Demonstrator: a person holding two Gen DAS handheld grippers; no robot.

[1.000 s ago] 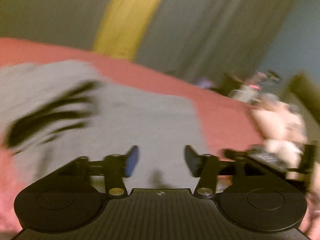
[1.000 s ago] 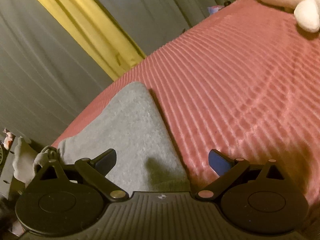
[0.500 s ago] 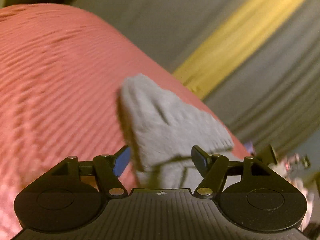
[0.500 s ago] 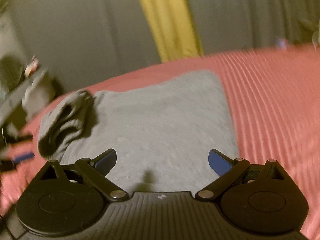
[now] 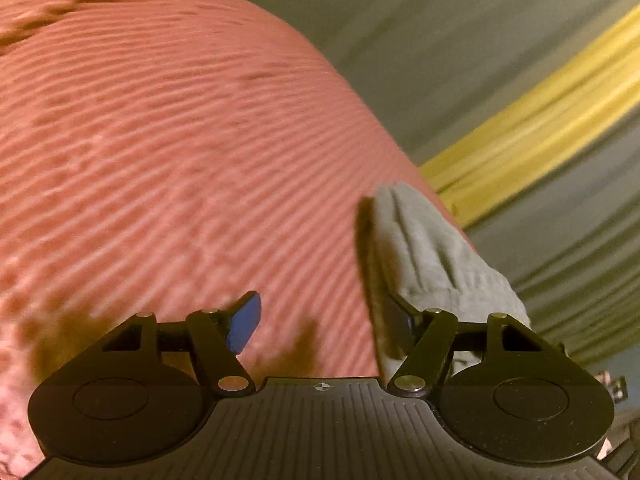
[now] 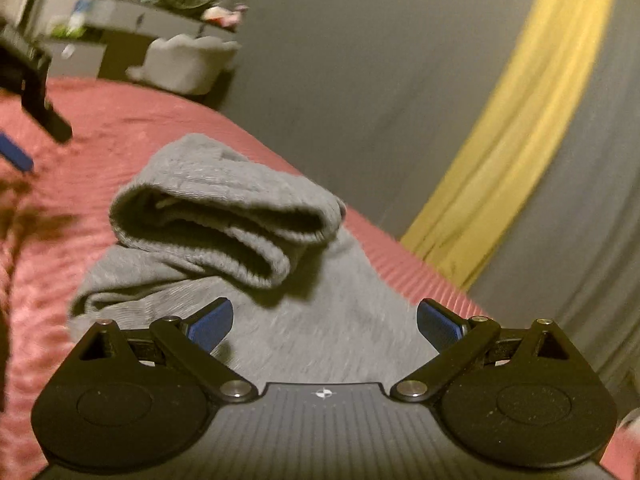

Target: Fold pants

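Note:
The grey pants point(image 6: 304, 312) lie folded on the red ribbed bedspread point(image 6: 120, 120), with a rolled cuffed end point(image 6: 224, 220) resting on top. My right gripper point(image 6: 324, 324) is open and empty, hovering just over the pants' near part. In the left wrist view the pants point(image 5: 432, 256) show at the right, by the bed's edge. My left gripper point(image 5: 324, 320) is open and empty over the bedspread point(image 5: 160, 140), its right finger point(image 5: 396, 320) against the pants' edge. The left gripper's fingers point(image 6: 16, 158) show at the far left of the right wrist view.
Grey curtains with a yellow stripe point(image 6: 512, 120) hang behind the bed. A white fluffy item point(image 6: 188, 64) and a cluttered shelf point(image 6: 120, 12) stand beyond the bed's far side.
Both views swung. The left gripper moved left, off the pants and over bare bedspread. The right gripper turned toward the rolled end of the pants. Both stayed open.

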